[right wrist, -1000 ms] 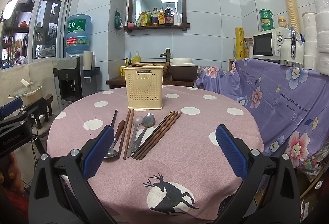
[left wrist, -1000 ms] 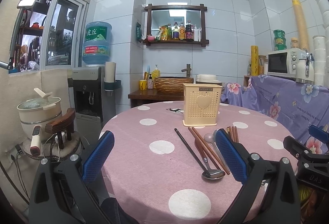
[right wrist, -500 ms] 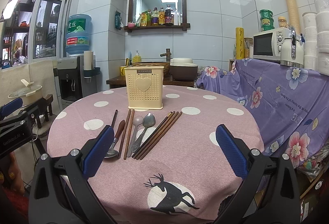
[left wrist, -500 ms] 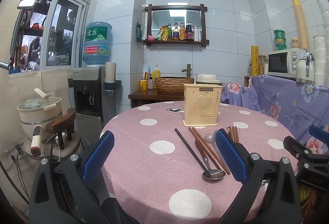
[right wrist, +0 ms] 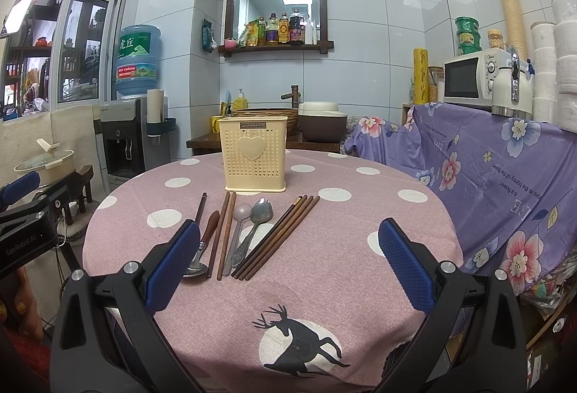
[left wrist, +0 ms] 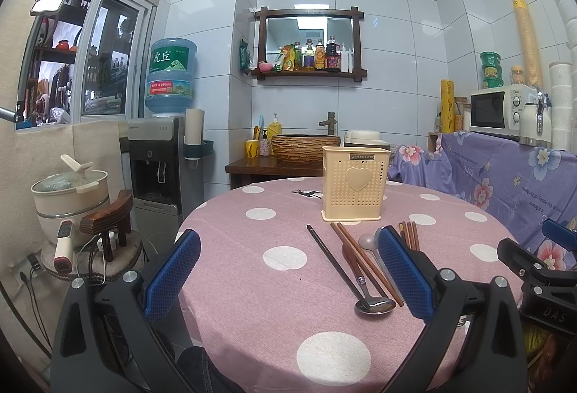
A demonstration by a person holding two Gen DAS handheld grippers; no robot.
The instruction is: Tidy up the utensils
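A cream perforated utensil holder [right wrist: 255,154] with a heart stands upright on the round pink polka-dot table [right wrist: 360,212]; it also shows in the left wrist view [left wrist: 355,189]. In front of it lie several utensils side by side: dark chopsticks [right wrist: 277,236], a metal spoon [right wrist: 252,230], a pale spoon [right wrist: 236,234], brown chopsticks [right wrist: 225,234] and a wooden-handled spoon [right wrist: 203,245]. In the left view the wooden-handled spoon [left wrist: 364,284] and brown chopsticks [left wrist: 364,261] lie between the pads. My left gripper [left wrist: 288,274] is open and empty. My right gripper [right wrist: 285,266] is open and empty, above the table's near edge.
A water dispenser [left wrist: 164,154] and a pot [left wrist: 70,194] on a stool stand left of the table. A purple floral cloth [right wrist: 487,169] covers a counter on the right with a microwave [right wrist: 468,79]. A sink counter [left wrist: 288,158] stands behind the table.
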